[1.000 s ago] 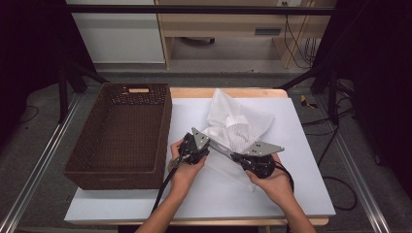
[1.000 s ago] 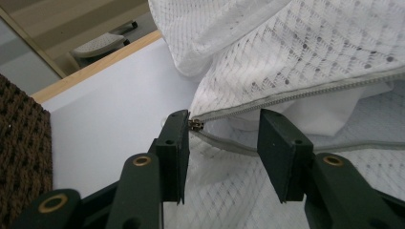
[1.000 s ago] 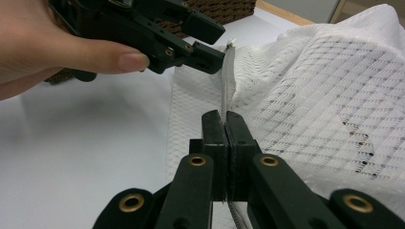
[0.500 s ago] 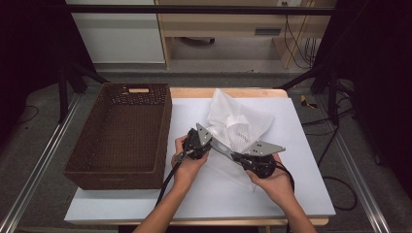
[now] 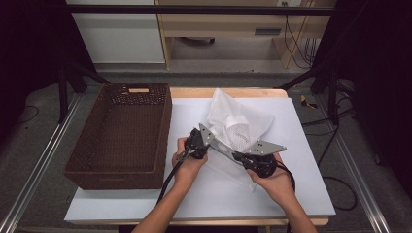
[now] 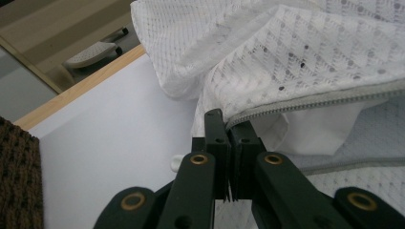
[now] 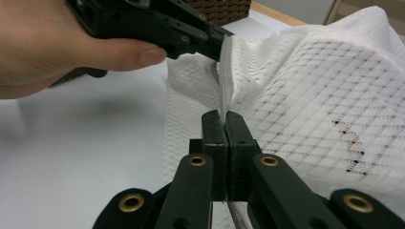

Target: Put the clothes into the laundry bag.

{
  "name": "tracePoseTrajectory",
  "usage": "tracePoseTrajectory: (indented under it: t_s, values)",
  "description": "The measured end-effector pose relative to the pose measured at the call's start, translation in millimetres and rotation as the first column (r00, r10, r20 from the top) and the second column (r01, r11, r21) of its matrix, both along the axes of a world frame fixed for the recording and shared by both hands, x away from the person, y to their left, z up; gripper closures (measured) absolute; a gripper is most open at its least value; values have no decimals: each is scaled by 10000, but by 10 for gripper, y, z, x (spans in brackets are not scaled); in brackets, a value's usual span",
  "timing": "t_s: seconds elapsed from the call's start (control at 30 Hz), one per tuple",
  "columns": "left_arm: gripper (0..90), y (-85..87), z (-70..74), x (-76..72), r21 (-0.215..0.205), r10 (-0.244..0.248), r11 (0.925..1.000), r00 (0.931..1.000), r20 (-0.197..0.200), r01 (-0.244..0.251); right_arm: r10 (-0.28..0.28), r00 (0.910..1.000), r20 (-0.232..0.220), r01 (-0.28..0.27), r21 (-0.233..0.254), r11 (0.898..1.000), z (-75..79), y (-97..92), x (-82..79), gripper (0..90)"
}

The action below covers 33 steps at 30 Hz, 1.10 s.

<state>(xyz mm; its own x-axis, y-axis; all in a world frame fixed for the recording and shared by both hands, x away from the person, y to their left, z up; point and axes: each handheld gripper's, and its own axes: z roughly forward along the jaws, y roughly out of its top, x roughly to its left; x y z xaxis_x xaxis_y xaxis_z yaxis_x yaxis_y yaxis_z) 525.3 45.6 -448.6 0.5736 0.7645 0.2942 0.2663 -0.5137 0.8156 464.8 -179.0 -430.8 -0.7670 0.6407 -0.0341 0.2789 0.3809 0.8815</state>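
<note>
Your left gripper (image 5: 210, 141) has just been closing its jaws, and they now pinch the zipper edge of the white mesh bag (image 5: 238, 124), as the left gripper view shows at the bag (image 6: 296, 62). Your right gripper (image 5: 239, 156) has its jaws pressed together on the same zipper edge nearer you, seen at the bag (image 7: 305, 86) in the right gripper view. The bag lies crumpled on the white table (image 5: 301, 145), just right of the brown basket (image 5: 121, 131), with the zipper stretched between your two grippers.
</note>
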Motion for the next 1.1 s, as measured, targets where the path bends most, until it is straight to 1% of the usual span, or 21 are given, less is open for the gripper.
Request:
tracePoseTrajectory:
  t_s: [0.07, 0.17, 0.27, 0.33, 0.37, 0.53, 0.57, 0.67, 0.7, 0.77, 0.83, 0.9, 0.97, 1.1]
  values:
    - [885, 24, 15, -30, 106, -53, 9999, 9999, -118, 55, -46, 10000, -11, 46, -10, 10000, -1, -16, 8, 893]
    - [887, 57, 42, -80, 188, -88, 9998, 9999, -129, 91, -79, 10000, -11, 79, -25, 10000, -1, -30, 14, 894]
    - [887, 98, 68, -127, 81, -112, 9999, 9996, -271, 114, -116, 9999, -38, 116, -67, 9999, 1, -39, 13, 893]
    - [887, 114, 86, -161, 143, -184, 9997, 9992, -347, 189, -143, 9999, -40, 143, -105, 9998, 8, -47, 7, 894]
    - [887, 115, 88, -180, 86, -171, 9998, 9992, -366, 174, -141, 9999, -39, 140, -151, 9998, 14, -51, 4, 893]
    - [889, 136, 99, -272, 124, -307, 9994, 9973, -671, 316, -246, 9996, -118, 242, -364, 9990, 64, -53, 16, 894]
    - [889, 145, 107, -281, 151, -319, 9993, 9975, -627, 329, -217, 9997, -119, 211, -451, 9988, 71, -49, 24, 894]
    - [889, 173, 124, -309, 85, -341, 9994, 9965, -763, 348, -161, 9998, -113, 152, -722, 9973, 95, -35, 35, 893]
    - [889, 181, 128, -313, 106, -349, 9993, 9964, -769, 359, -140, 9999, -94, 132, -848, 9963, 97, -35, 31, 894]
    - [889, 185, 130, -311, 235, -382, 9989, 9967, -712, 400, -111, 9999, -91, 102, -928, 9956, 92, -43, 24, 893]
    - [889, 174, 131, -294, 367, -365, 9986, 9977, -568, 387, -122, 9998, -136, 108, -987, 9951, 71, -37, 15, 893]
    - [890, 170, 137, -268, 437, -330, 9984, 9980, -534, 353, -45, 9999, -102, 34, -1053, 9944, 50, -19, 6, 893]
    - [891, 171, 140, -264, 305, -322, 9990, 9977, -600, 340, -12, 10000, -58, 5, -1212, 9926, 40, -1, -11, 894]
    - [891, 172, 153, -315, 361, -439, 9983, 9970, -633, 462, 39, 10000, -19, -41, -1322, 9912, 59, -15, -30, 893]
